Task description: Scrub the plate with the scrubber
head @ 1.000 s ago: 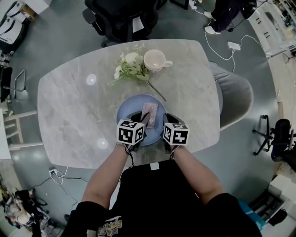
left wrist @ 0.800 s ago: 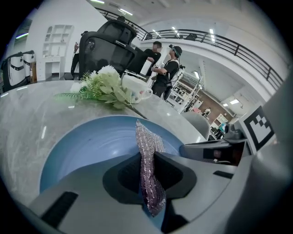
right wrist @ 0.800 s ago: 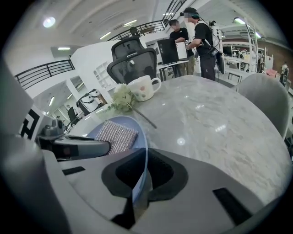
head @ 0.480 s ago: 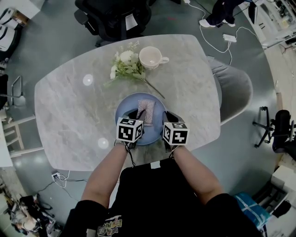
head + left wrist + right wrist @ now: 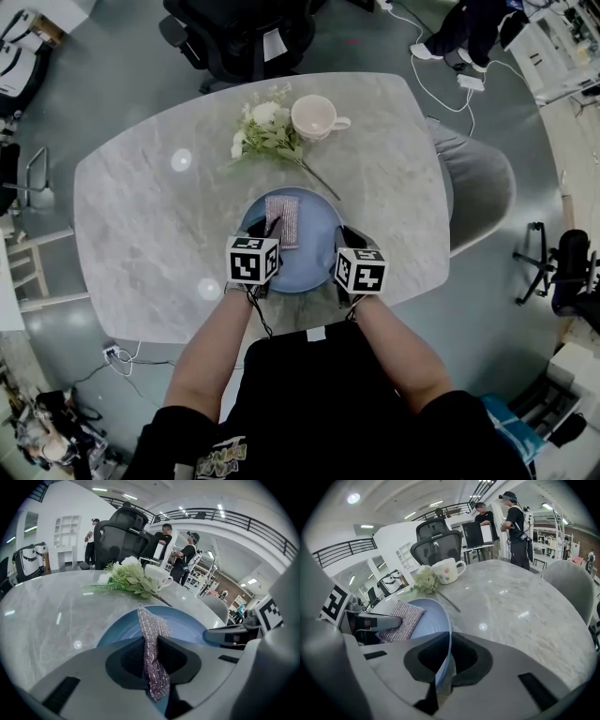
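Plate [image 5: 312, 248] sits on the marble table [image 5: 141, 216] at the near edge, just in front of the person. A flower sprig [image 5: 267, 139] and a cup [image 5: 316, 119] stand beyond it, apart from the work. The scrubber [image 5: 282, 218], a glittery woven pad, lies on the far-left part of the plate's face. Left gripper [image 5: 151, 657]: jaws pressed together on the pad's near end, with the cloth standing edge-on between the pads and the rest draped forward onto the blue surface. Right gripper [image 5: 443, 662]: jaws nipped on the plate's near-right rim, the thin edge running straight through the gap. From these angles I cannot say whether that rim is raised off the table or only pinned; the right gripper view hints at a slight tilt.

Judged step: the scrub proper, with one claw bracing the dish and the other working the pad. Only a patch of the face lies under the pad, so most of the surface looks yet to be covered. The next move calls for dragging the pad across the centre and toward the right rim, pressed down enough to stay flat. The right grip must hold firm against the pull. The pinch is at the pad's end only, so the pad could fold or trail.
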`<state>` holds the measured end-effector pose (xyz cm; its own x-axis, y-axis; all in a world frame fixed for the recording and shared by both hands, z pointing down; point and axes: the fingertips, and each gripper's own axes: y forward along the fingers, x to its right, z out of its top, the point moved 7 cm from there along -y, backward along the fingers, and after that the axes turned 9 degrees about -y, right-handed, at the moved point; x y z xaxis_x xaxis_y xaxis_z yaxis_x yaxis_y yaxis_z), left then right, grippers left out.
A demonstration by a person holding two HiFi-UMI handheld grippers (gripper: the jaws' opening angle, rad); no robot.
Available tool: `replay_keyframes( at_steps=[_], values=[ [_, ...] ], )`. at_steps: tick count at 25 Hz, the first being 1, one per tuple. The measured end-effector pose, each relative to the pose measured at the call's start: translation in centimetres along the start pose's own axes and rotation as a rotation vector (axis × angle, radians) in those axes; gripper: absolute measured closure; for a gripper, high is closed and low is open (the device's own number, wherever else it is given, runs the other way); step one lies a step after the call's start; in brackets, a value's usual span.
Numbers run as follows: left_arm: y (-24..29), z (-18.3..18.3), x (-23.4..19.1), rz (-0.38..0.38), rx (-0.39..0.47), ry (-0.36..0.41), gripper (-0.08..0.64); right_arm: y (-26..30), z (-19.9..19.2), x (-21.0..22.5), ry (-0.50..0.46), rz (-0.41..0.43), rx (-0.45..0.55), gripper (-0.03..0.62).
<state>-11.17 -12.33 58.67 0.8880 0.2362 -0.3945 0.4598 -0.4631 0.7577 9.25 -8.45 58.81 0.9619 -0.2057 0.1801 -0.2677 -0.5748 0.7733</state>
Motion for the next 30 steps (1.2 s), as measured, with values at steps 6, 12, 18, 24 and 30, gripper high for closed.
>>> replay_keyframes(
  at_steps=[6,12,18,24,30],
  values=[
    [-0.5,0.3,0.1,0.101,0.002,0.048,0.482,0.1,0.0,0.0,-0.006,0.004,-0.007,0.564],
    [-1.4,0.7,-0.8,0.182,-0.005,0.078,0.482,0.1,0.0,0.1,-0.008,0.014,-0.013,0.565],
    [-2.5,0.5,-2.2,0.242,-0.007,0.098,0.482,0.0,0.0,0.1,-0.005,0.022,-0.016,0.565],
    [-3.4,0.8,-2.3,0.274,-0.008,0.163,0.48,-0.1,0.0,0.2,-0.008,0.024,-0.017,0.565],
    [-4.3,1.1,-2.3,0.282,0.043,0.138,0.48,0.0,0.1,0.1,-0.014,0.024,-0.017,0.565]
  ],
)
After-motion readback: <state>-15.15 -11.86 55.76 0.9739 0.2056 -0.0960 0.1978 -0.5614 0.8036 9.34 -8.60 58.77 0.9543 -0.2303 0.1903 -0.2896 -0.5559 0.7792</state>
